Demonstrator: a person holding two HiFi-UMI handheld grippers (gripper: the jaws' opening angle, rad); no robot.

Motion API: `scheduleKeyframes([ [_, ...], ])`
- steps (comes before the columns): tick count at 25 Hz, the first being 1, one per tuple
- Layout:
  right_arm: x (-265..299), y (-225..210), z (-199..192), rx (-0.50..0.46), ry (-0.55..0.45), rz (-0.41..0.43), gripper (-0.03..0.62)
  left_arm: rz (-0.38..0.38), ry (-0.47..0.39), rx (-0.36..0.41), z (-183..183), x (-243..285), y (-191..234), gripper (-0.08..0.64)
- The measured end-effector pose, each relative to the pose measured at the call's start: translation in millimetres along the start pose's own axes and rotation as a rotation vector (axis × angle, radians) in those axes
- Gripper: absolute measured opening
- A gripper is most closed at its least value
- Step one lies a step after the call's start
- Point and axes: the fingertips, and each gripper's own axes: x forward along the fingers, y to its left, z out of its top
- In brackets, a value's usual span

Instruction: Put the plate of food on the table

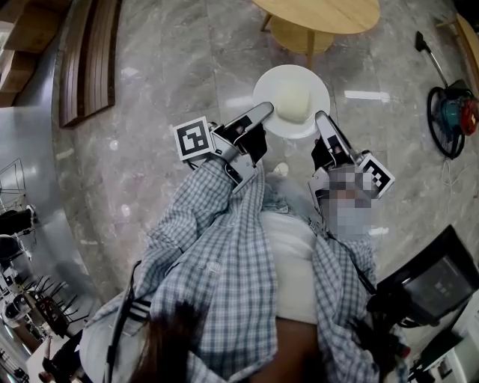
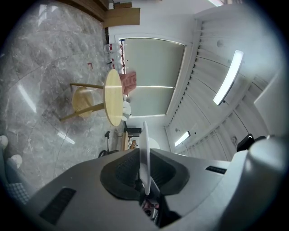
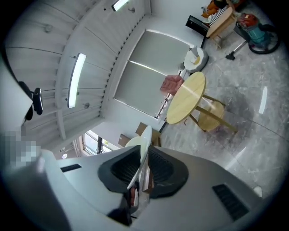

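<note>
Over floor (image 1: 150, 112), short of desk (image 1: 322, 13): left claw (image 1: 264, 112) and right claw (image 1: 322, 120) clenched on plate (image 1: 273, 82) rim. Risk: thin bite slipping, tilting plate, dumping food (image 1: 293, 101).

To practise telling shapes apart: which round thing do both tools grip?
The white plate, carrying pale food, pinched at its rim by the left tool and right tool; the round wooden table stands beyond, untouched.

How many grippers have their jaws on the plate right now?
2. The left gripper clamps the plate at its left rim, the right gripper at its right rim, in the head view. None hidden.
</note>
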Motion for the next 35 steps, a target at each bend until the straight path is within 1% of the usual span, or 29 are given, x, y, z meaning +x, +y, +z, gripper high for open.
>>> scheduleKeyframes([
  [3, 0.2, -1.7, -0.3, 0.033, -0.004, 0.001, 0.055, 0.003, -0.002, -0.003, 0.0, -1.1, 1.8, 0.049],
  [11, 1.6, 0.9, 0.1, 0.056, 0.004, 0.015, 0.054, 0.008, -0.009, -0.001, 0.2, -1.6, -1.1, 0.048],
  [18, 2.8, 3.2, 0.4, 0.042, 0.018, 0.025, 0.052, 0.001, -0.028, -0.007, 0.1, -4.6, -0.6, 0.048],
  [21, 2.9, 3.3, -0.7, 0.014, 0.028, 0.028, 0.052, -0.003, -0.032, 0.001, -1.1, -5.7, -0.3, 0.048],
  [29, 5.9, 5.8, 3.2, 0.004, 0.031, 0.038, 0.052, -0.011, -0.040, 0.001, 0.8, -4.3, -2.0, 0.048],
  [35, 4.6, 5.4, 1.2, -0.048, 0.032, 0.023, 0.052, -0.022, -0.049, 0.000, 0.2, -5.1, 1.2, 0.048],
])
